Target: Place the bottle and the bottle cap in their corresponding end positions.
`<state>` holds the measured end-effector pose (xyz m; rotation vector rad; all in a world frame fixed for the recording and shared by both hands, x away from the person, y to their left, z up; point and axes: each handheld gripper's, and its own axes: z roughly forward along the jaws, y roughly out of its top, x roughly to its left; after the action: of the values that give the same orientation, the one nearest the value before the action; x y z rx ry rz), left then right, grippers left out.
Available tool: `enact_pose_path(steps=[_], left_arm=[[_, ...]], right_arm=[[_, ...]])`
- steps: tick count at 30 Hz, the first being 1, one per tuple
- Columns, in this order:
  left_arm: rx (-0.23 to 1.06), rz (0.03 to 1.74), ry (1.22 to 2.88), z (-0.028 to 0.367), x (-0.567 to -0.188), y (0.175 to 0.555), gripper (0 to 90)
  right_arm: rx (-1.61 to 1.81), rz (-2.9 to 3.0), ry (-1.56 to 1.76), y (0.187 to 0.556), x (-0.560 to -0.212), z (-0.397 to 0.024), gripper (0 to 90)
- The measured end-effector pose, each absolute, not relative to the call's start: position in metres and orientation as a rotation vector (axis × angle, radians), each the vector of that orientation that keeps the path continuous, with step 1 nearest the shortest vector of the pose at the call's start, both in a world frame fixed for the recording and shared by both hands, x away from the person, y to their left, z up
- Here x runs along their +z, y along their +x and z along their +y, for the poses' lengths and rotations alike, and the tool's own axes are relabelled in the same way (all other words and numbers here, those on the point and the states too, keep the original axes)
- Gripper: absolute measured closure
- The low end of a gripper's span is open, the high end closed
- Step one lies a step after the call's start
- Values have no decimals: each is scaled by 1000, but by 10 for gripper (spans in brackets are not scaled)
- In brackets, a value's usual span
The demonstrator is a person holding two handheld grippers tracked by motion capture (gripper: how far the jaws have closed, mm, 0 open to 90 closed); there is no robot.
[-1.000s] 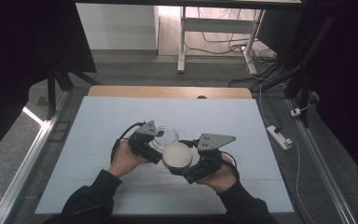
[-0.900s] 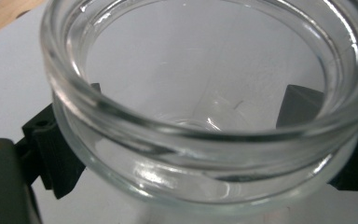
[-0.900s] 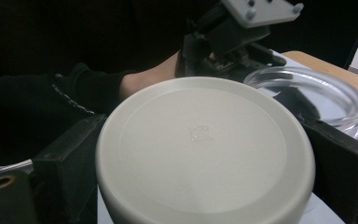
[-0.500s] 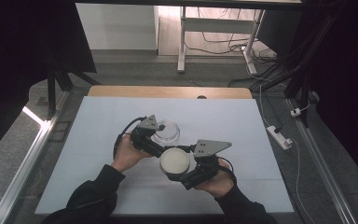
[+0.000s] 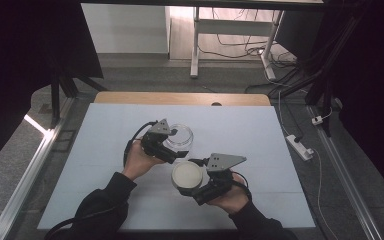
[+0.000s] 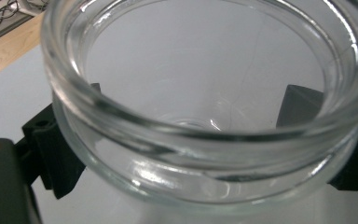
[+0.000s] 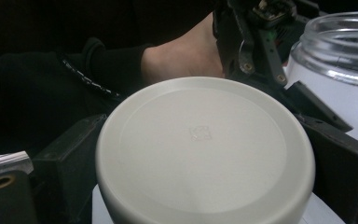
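A clear glass jar with an open mouth is held just above the white table by my left gripper, shut on its sides. In the left gripper view the jar's rim looms close, with a black jaw on either side of the glass. My right gripper is shut on a round white lid, a little nearer the person than the jar and apart from it. In the right gripper view the lid sits flat side up between the jaws. Beyond it are the jar and the left gripper.
The white table top has a wooden strip along its far edge. A power strip and cables lie on the floor to the right. The legs of a white desk stand behind the table.
My right gripper has drawn the lid toward the person, away from the jar. The left gripper with the jar has shifted slightly farther away. Most of this happened before the last half second.
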<state>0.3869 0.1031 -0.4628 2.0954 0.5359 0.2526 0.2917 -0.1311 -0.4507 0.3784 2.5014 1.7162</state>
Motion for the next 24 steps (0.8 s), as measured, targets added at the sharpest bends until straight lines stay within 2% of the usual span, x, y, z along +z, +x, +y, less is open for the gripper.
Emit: enact_pose_path(steps=[24], left_arm=[[295, 593, 2092, 94, -481, 414, 78]], right_arm=[[1656, 2539, 412, 302, -493, -126, 72]])
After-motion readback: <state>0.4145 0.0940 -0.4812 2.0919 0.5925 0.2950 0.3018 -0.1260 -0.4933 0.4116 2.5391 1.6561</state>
